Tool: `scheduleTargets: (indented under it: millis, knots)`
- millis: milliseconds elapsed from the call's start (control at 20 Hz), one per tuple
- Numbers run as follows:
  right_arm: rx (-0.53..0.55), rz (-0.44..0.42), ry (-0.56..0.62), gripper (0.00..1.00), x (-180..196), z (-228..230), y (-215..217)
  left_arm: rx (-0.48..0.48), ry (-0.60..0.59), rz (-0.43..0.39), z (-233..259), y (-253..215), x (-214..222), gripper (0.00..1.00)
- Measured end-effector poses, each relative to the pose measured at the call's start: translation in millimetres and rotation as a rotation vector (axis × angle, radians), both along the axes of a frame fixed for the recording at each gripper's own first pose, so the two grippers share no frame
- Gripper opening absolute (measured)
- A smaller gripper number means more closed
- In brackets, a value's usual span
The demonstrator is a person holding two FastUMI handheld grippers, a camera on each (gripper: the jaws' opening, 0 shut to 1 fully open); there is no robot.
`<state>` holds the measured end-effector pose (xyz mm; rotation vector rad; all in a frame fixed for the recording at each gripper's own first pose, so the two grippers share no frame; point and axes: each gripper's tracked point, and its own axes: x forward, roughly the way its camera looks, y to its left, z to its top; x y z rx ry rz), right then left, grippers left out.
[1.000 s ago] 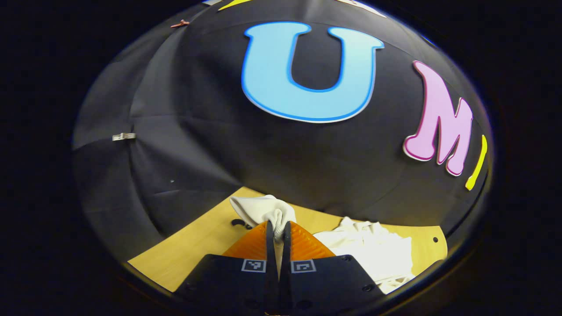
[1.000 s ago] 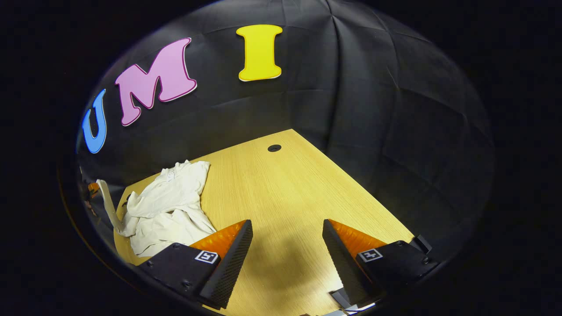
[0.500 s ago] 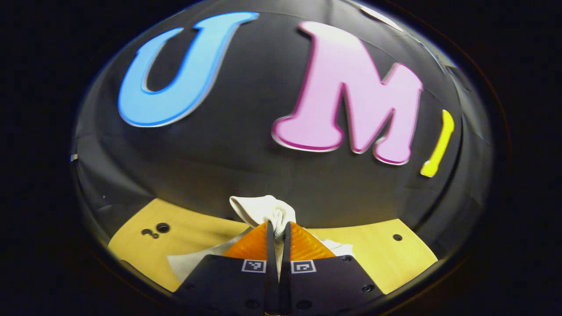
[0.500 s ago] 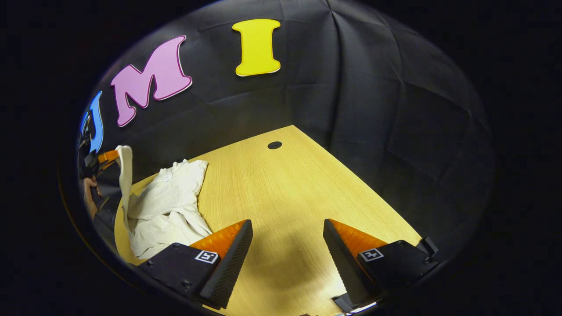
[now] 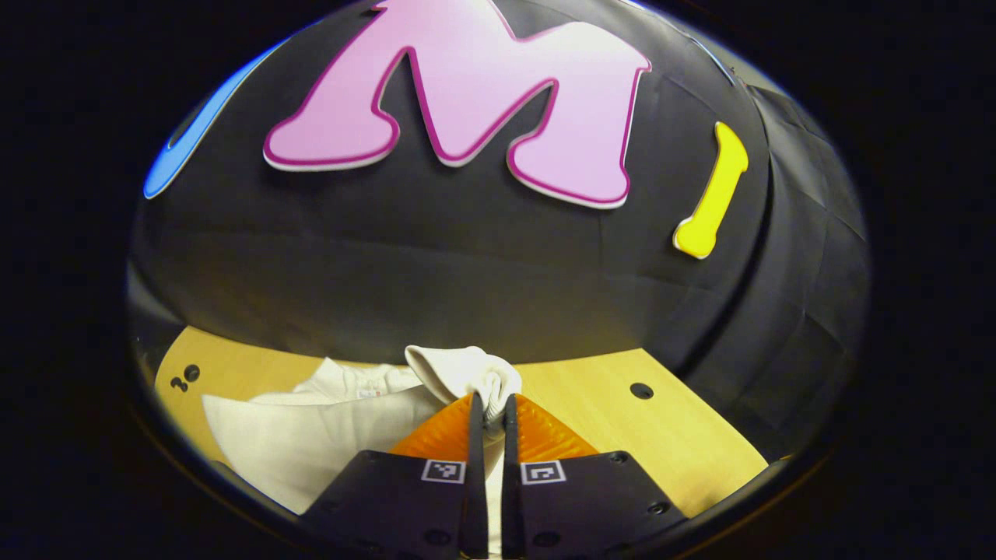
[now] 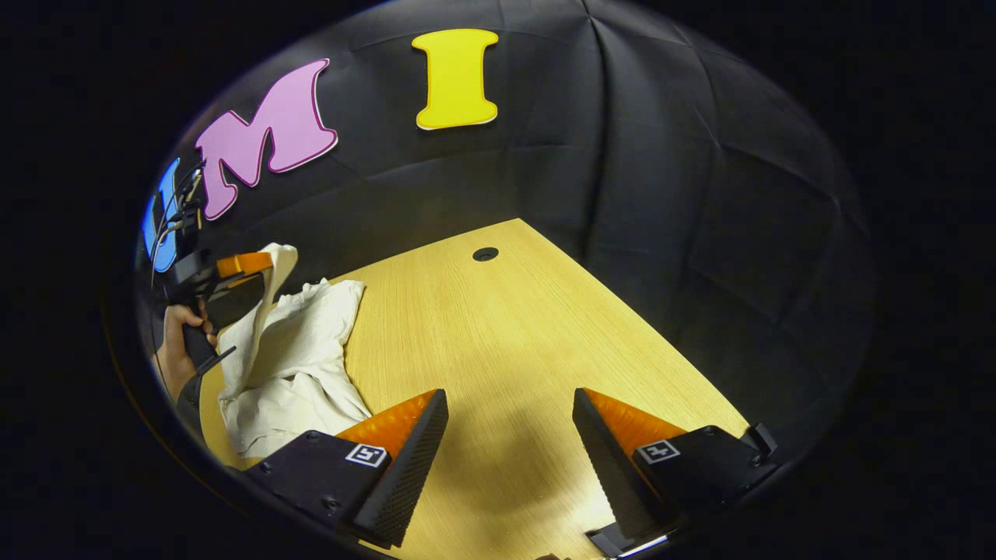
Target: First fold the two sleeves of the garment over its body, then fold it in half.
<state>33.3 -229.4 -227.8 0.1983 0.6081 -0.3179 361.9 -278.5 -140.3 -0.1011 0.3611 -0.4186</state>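
Observation:
A cream-white garment [image 6: 299, 350] lies rumpled on the wooden table [image 6: 506, 342] at the left of the right gripper view. My left gripper [image 5: 489, 408] is shut on a sleeve [image 5: 467, 372] of it, with the cuff bunched above the fingertips and the body [image 5: 311, 435] spread below to the left. In the right gripper view that left gripper [image 6: 245, 268], held by a hand [image 6: 177, 350], lifts the sleeve [image 6: 268, 299] above the garment's body. My right gripper [image 6: 510, 447] stands open over bare table, to the right of the garment, with nothing between its fingers.
The black cloth wall closes the table at the back and right. A round cable hole [image 6: 485, 254] sits near the table's far corner, also seen in the left gripper view as a cable hole [image 5: 641, 390]. Small holes [image 5: 185, 377] mark the table's left end.
The left gripper has carried the sleeve up and to the right, over the garment's body, and its view has swung right. The right gripper has hardly moved and stays open.

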Motion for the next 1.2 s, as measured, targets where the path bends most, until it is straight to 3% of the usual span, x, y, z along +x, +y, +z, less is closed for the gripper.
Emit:
scheduleTargets:
  millis: [50, 100, 150, 250, 300, 400, 650, 950, 1200]
  knots:
    - [0.004, 0.000, 0.003, 0.99, -0.3, -1.9, 0.4, -0.014, 0.019, -0.013, -6.4, -6.9, -3.3, 0.21]
    - [0.006, 0.003, 0.004, 0.99, 0.2, -2.8, 1.9, -0.029, 0.031, -0.024, -11.4, -13.8, -6.3, 0.22]
    - [0.006, 0.010, 0.005, 0.99, -0.2, -4.8, 4.9, -0.039, 0.032, -0.032, -11.9, -14.3, -10.4, 0.34]
    - [0.006, 0.029, 0.009, 0.99, 1.6, -6.9, 13.3, -0.033, 0.031, -0.046, -15.1, -7.2, -19.1, 0.70]
    - [0.007, 0.042, 0.010, 0.99, 3.5, -7.4, 19.1, -0.018, 0.027, -0.043, -17.3, 2.5, -26.3, 0.70]
    - [0.014, 0.073, 0.010, 0.99, 8.0, -9.0, 34.4, 0.020, 0.022, -0.022, -22.9, 31.3, -40.6, 0.98]
    - [0.059, 0.160, 0.012, 0.99, 23.4, -18.4, 83.4, 0.069, 0.050, 0.095, -41.3, 126.1, -96.4, 0.98]
    - [0.104, 0.277, 0.045, 0.99, 44.9, -36.2, 144.4, 0.083, 0.195, 0.290, -92.7, 244.0, -166.0, 0.98]
    - [0.117, 0.355, 0.106, 0.99, 48.8, -62.5, 181.0, 0.062, 0.304, 0.406, -129.9, 301.9, -208.9, 0.98]
